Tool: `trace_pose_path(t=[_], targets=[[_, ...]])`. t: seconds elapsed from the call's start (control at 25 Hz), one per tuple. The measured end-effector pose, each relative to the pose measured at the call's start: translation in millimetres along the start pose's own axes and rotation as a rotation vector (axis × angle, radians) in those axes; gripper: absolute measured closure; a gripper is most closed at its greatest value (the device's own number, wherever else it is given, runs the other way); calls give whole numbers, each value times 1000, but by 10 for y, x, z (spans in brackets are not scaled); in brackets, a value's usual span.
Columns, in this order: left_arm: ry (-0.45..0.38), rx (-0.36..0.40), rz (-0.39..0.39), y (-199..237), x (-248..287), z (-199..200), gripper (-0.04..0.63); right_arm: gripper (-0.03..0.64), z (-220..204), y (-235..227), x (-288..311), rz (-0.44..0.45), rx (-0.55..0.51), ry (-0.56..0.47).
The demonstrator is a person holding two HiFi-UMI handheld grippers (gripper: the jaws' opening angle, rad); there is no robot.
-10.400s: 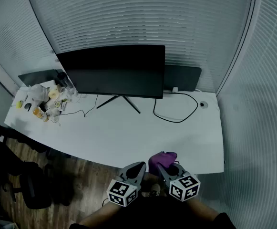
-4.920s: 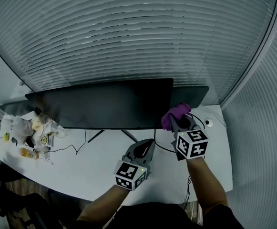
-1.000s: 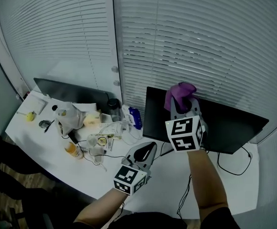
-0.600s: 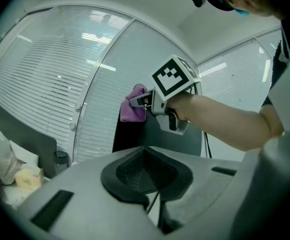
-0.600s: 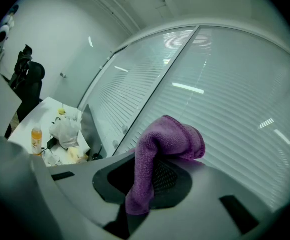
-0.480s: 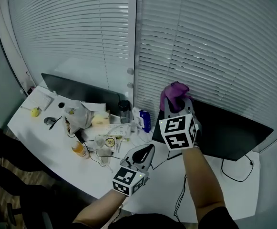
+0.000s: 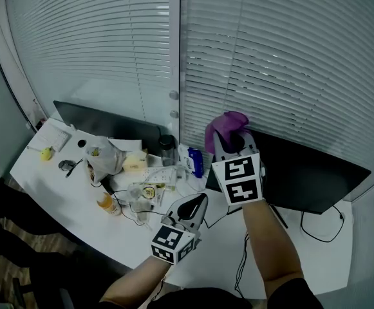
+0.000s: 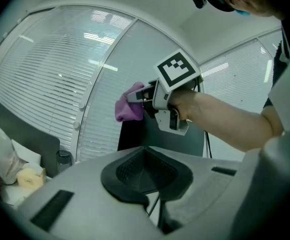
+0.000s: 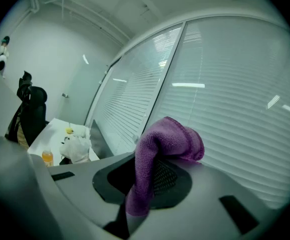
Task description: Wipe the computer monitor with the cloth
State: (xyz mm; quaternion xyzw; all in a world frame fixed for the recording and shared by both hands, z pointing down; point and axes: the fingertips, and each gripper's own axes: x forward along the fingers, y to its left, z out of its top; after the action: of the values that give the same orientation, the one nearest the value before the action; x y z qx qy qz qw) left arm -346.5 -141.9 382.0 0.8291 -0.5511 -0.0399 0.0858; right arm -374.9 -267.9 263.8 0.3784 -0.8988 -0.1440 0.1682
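Well, slatted window blinds (image 7: 270,56) fill the whole back of the head view, and below them runs one white desk (image 7: 71,221). I count two dark screens on it: the computer monitor (image 7: 315,172) at right, and a second monitor (image 7: 100,122) further off at left.

Both grippers are in sight. The right gripper (image 7: 228,141) is raised at the upper left corner of the computer monitor. Its jaws are pinched on the one purple cloth (image 7: 224,122), which bunches over the tips and hangs down between them. The cloth looks to be lying against that corner, though I can't be sure it touches from this steep angle. The left gripper (image 7: 196,205) is low over the desk, in front of the screen. Its jaws are pressed together with nothing between them.

Between the two screens sits small clutter: one white plastic bag (image 7: 103,158), one blue packet (image 7: 196,160), one orange bottle (image 7: 107,203) and one yellow fruit (image 7: 47,152).
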Motion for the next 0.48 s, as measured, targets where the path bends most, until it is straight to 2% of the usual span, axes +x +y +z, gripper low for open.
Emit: trace_pose_path(t=[0.48], targets=[[16, 4, 22, 41, -34, -64, 591, 555, -147, 141, 114, 122, 218, 6]])
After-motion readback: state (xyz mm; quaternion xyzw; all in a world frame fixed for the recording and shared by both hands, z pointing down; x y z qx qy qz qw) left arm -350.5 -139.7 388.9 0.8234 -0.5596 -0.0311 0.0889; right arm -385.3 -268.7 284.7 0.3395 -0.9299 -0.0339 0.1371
